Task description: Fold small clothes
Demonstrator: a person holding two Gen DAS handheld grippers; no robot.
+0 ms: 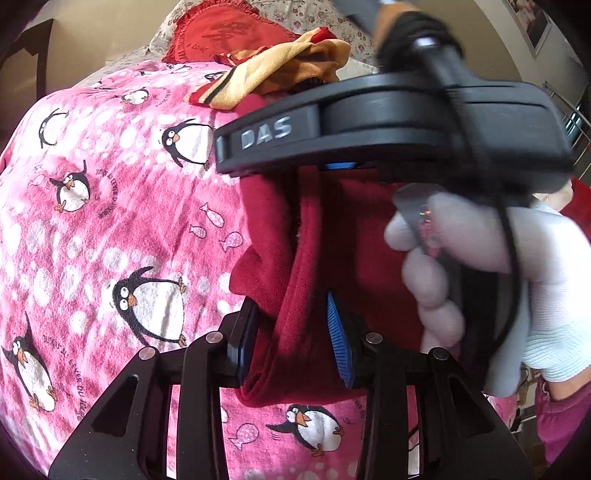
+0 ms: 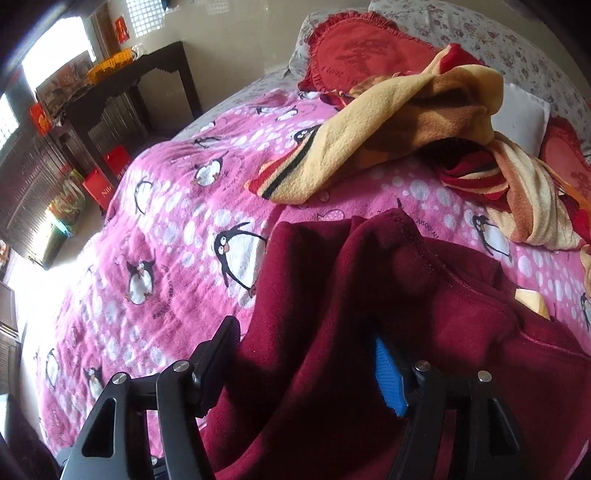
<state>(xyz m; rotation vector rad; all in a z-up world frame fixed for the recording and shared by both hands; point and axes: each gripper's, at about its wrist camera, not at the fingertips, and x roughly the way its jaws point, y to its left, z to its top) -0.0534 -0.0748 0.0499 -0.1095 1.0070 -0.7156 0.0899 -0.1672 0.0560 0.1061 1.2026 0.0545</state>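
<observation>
One dark red garment [image 2: 369, 314], bunched and part-folded, lies on a pink penguin blanket [image 2: 166, 221] spread over the bed. The left gripper [image 1: 291, 332] clamps a thick fold of it between its blue pads. The right gripper [image 2: 306, 362] stands with its fingers spread, the cloth between them but not pinched; its pad [image 2: 389, 380] looks clear of the fabric. The right hand [image 1: 480, 266] wears a white glove. Progress, as judged: mid-fold, the garment not yet flat or squared; final folds remain.

One yellow and red striped fleece [image 2: 388, 122] lies crumpled further up, unfolded. A red frilled cushion [image 2: 354, 48] rests on a floral sheet [image 2: 480, 33]. Room: a dark wooden table [image 2: 140, 85], bright windows at left.
</observation>
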